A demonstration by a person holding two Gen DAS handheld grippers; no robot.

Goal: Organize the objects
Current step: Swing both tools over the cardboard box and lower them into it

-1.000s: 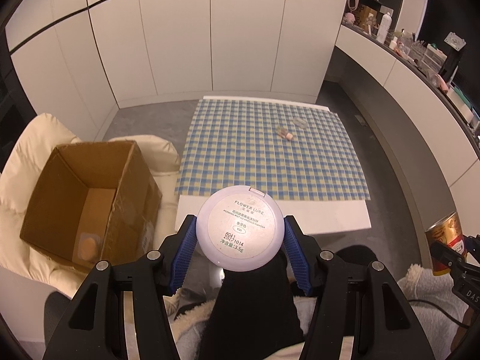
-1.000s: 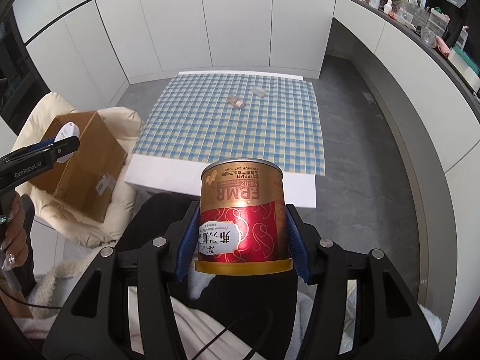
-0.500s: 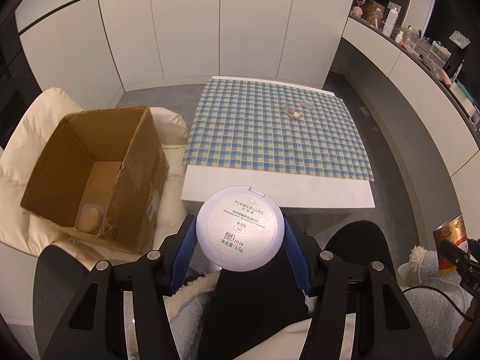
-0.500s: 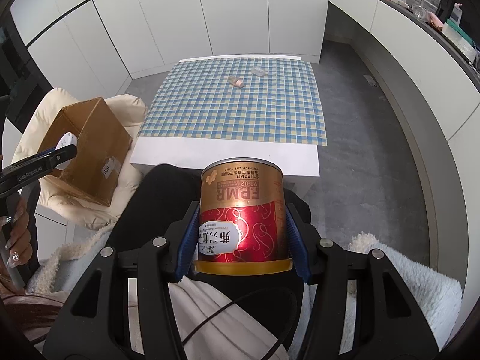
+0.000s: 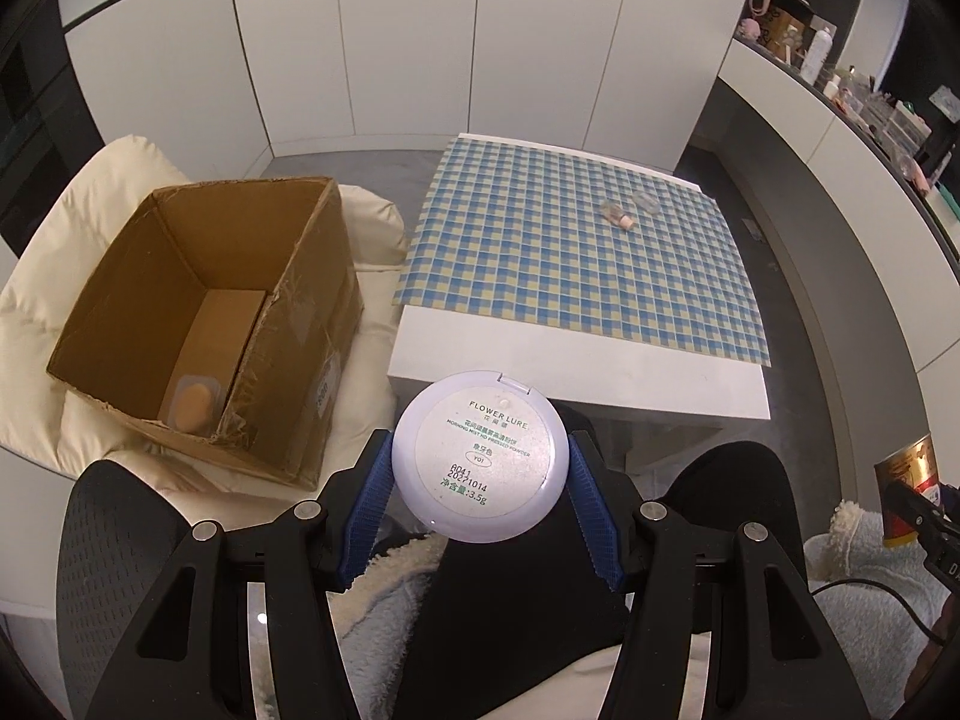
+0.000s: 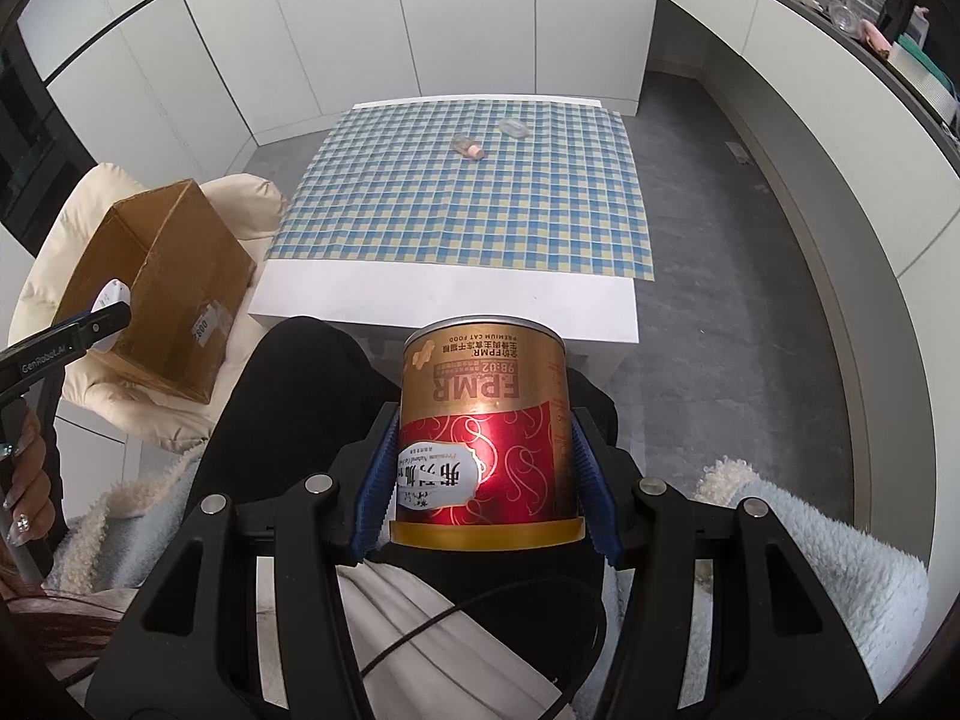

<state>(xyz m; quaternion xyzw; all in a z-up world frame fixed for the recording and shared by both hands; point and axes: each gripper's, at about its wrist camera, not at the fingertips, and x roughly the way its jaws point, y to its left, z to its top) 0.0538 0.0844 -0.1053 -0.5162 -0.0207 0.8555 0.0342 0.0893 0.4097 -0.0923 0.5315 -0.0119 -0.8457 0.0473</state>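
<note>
— Compact (image 5: 480,457) first, from the left wrist view: the left tongs (image 5: 479,483) are clamped on its round rim, blue pads on opposite edges, flat labelled face toward the camera. It hangs above the person's lap, near the open cardboard box (image 5: 240,324) that sits on a cream cushion (image 5: 36,324).

— How would you say it handles?

— Light and stiff, I'd guess, but the glossy plastic looks slippery, and pressed powder cracks if dropped. The rim, where the pads sit now, seems the sensible hold. There's already a peach-coloured puff (image 5: 193,405) on the box floor.

— And from the right wrist view?

— Cat food can (image 6: 486,435), upside down in the right tongs (image 6: 485,495), which are closed on its lower red band, just above the plastic lid end. It hovers over the lap, short of the tabletop (image 6: 444,294).

— Heavier?

— Probably, and rigid; smooth metal could slide, so a mid-wall grip looks right. Two small items, a little bottle (image 6: 468,147) and a clear piece (image 6: 515,128), lie on the checked cloth (image 6: 468,222).
</note>
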